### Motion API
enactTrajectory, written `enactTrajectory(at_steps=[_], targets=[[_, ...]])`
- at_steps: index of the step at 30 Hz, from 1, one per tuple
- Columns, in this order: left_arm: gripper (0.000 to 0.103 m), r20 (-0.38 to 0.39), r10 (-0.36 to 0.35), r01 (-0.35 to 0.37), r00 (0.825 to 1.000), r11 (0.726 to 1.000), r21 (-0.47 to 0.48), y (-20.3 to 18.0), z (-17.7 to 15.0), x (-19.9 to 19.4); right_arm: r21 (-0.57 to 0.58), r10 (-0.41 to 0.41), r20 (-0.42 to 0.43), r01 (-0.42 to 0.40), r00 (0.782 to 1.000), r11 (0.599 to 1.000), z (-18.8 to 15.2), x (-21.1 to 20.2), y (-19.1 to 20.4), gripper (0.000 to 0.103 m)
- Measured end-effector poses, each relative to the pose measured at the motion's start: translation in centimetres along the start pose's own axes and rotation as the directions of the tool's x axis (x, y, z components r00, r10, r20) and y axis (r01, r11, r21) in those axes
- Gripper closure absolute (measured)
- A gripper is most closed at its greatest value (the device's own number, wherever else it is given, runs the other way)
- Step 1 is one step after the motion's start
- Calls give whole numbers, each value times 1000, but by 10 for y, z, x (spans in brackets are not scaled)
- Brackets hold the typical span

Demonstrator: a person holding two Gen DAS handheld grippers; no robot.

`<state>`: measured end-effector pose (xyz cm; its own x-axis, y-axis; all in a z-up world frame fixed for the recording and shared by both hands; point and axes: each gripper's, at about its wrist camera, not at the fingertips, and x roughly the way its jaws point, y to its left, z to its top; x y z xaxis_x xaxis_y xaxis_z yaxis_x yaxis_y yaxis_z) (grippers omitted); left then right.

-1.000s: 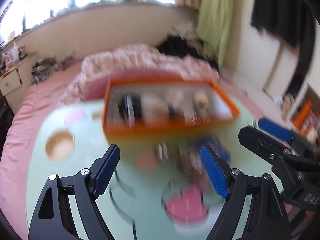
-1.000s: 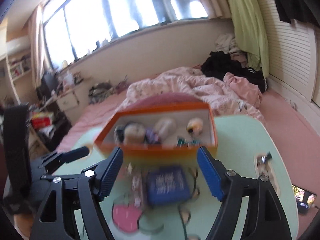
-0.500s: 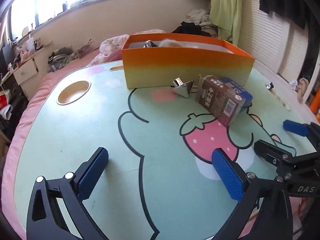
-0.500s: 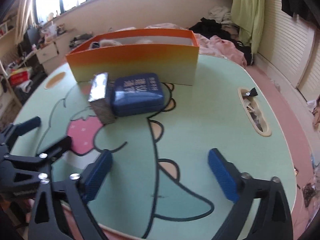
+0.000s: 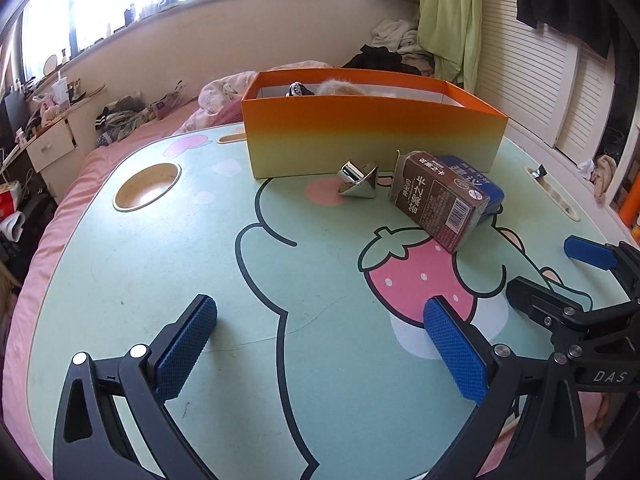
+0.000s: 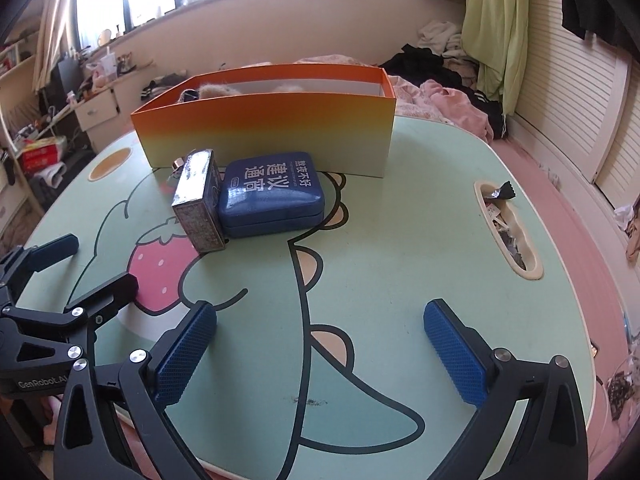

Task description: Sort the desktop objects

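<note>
A bedroom with a pink bed and a long window holds a mint-green bench [image 5: 132, 264] printed with a cartoon and a strawberry. From the left wrist, an orange box [image 5: 372, 140] stands at the far edge with soft things inside. In front of it a small silver clip [image 5: 359, 184] sits apart from a brown carton [image 5: 438, 206], which lies on its side, its long axis running from the box toward the camera, leaning against a blue case [image 5: 476, 184]. The left hand-held gripper [image 5: 320, 344] hovers wide open over bare bench, nothing between its jaws, having just been spreading.

From the right wrist, the carton [image 6: 198, 204] touches the blue case [image 6: 272, 196] on its left, both just before the orange box [image 6: 264, 132]. The right hand-held gripper [image 6: 320, 344] stands equally wide and empty, jaws having just opened. A slot [image 6: 508, 232] in the bench's right edge holds wrappers.
</note>
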<state>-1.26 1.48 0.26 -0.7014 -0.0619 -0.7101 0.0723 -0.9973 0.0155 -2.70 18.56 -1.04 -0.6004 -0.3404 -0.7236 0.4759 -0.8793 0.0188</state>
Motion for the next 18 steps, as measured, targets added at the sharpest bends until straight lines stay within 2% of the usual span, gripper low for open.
enactTrajectory(at_steps=[18], targets=[[0, 1, 0, 0, 1000, 1000, -1, 0, 0, -1, 0, 0, 0, 0, 1000, 1000, 0, -1, 0, 0]])
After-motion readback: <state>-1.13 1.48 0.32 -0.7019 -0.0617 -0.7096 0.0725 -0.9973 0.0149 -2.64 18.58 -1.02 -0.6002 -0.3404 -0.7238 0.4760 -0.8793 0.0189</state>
